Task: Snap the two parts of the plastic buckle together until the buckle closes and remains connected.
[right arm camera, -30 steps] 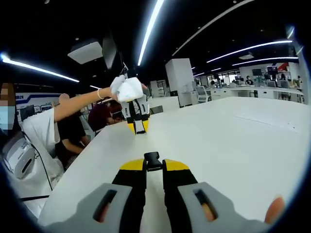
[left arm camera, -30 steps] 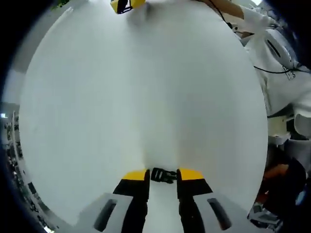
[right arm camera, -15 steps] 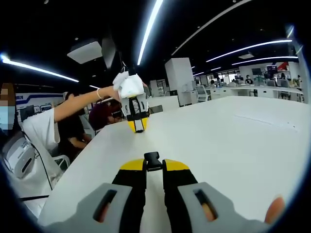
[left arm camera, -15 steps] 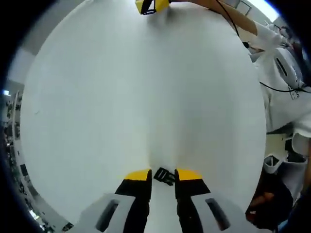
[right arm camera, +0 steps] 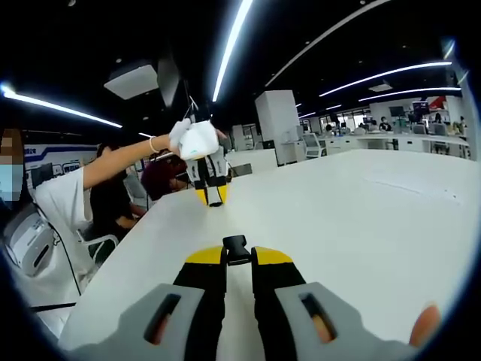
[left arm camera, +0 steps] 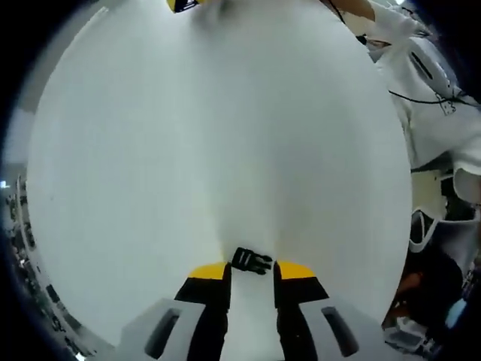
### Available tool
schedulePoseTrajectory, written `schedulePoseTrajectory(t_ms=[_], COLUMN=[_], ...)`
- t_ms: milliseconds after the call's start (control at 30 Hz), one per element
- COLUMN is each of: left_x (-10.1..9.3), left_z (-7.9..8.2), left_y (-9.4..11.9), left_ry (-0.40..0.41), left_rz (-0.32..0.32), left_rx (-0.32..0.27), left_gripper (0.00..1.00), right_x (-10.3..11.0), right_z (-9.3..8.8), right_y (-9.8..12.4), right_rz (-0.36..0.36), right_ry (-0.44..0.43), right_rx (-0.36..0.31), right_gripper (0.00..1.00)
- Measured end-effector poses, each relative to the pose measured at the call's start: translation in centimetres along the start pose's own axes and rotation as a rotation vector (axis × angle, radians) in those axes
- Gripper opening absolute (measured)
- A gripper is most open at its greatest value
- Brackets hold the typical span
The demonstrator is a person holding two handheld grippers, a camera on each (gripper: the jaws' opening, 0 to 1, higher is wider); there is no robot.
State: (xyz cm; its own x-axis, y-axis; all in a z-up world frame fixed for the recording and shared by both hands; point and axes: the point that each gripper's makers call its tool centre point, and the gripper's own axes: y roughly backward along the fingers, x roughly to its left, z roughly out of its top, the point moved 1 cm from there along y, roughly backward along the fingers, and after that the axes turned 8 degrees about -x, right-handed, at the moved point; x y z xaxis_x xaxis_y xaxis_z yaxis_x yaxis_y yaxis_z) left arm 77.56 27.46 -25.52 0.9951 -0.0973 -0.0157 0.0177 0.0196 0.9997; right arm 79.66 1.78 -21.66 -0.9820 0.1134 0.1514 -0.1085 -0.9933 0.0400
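A black buckle part [left arm camera: 252, 260] lies on the white table [left arm camera: 210, 135], just past the yellow tips of my left gripper [left arm camera: 252, 274]. The jaws stand apart with bare table between them. The other black buckle part [right arm camera: 237, 247] sticks out from between the yellow tips of my right gripper [right arm camera: 239, 259], which is shut on it low over the table [right arm camera: 353, 218]. In the right gripper view the left gripper [right arm camera: 213, 194] points down at the far end of the table, held by a white-gloved hand [right arm camera: 197, 138]. The right gripper's yellow tip [left arm camera: 183, 4] peeks in at the top of the left gripper view.
A person in white [left arm camera: 428, 98] is at the table's right edge in the left gripper view. In the right gripper view, a seated person [right arm camera: 161, 180] is behind the far end, and office desks and a pillar [right arm camera: 279, 128] stand beyond.
The left gripper has drawn back a little: the buckle part that sat between its tips now lies just ahead of them. The right gripper and its buckle part have not moved.
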Motion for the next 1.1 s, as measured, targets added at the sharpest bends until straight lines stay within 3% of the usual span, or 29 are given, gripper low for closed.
schedulePoseTrajectory(t_ms=[167, 267, 433, 567, 633, 733, 867, 1067, 1100], left_x=[0.1, 0.2, -0.3, -1.0, -1.1, -1.2, -1.4, -0.9, -1.5], left_z=[0.0, 0.1, 1.1, 1.7, 1.6, 1.8, 3.3, 2.8, 3.3], left_y=[0.0, 0.0, 0.1, 0.3, 0.2, -0.1, 0.1, 0.0, -0.2], left_ry=[0.001, 0.055, 0.254, 0.477, 0.529, 0.533, 0.752, 0.957, 1.011], left_rz=[0.01, 0.013, -0.008, -0.037, -0.026, -0.035, -0.097, -0.116, -0.105], left_rx=[-0.001, -0.013, -0.098, -0.137, -0.122, -0.128, -0.22, -0.184, -0.197], left_gripper=[0.21, 0.21, 0.2, 0.11, 0.11, 0.11, 0.11, 0.11, 0.11], right_x=[0.0, -0.1, -0.2, -0.3, -0.3, -0.3, -0.3, -0.3, -0.3], right_z=[0.0, 0.0, 0.0, 0.0, 0.0, 0.1, 0.1, 0.1, 0.1], right_y=[0.1, 0.1, 0.1, 0.1, 0.1, 0.2, 0.2, 0.2, 0.2], right_rz=[0.0, 0.0, -0.001, 0.0, 0.0, 0.001, 0.002, 0.001, 0.001], right_ry=[0.0, 0.0, 0.0, 0.0, 0.0, 0.002, 0.001, 0.002, 0.002], right_rx=[-0.003, -0.002, -0.002, 0.0, -0.001, -0.004, -0.002, -0.004, -0.003], right_gripper=[0.12, 0.12, 0.12, 0.12, 0.12, 0.12, 0.12, 0.12, 0.12])
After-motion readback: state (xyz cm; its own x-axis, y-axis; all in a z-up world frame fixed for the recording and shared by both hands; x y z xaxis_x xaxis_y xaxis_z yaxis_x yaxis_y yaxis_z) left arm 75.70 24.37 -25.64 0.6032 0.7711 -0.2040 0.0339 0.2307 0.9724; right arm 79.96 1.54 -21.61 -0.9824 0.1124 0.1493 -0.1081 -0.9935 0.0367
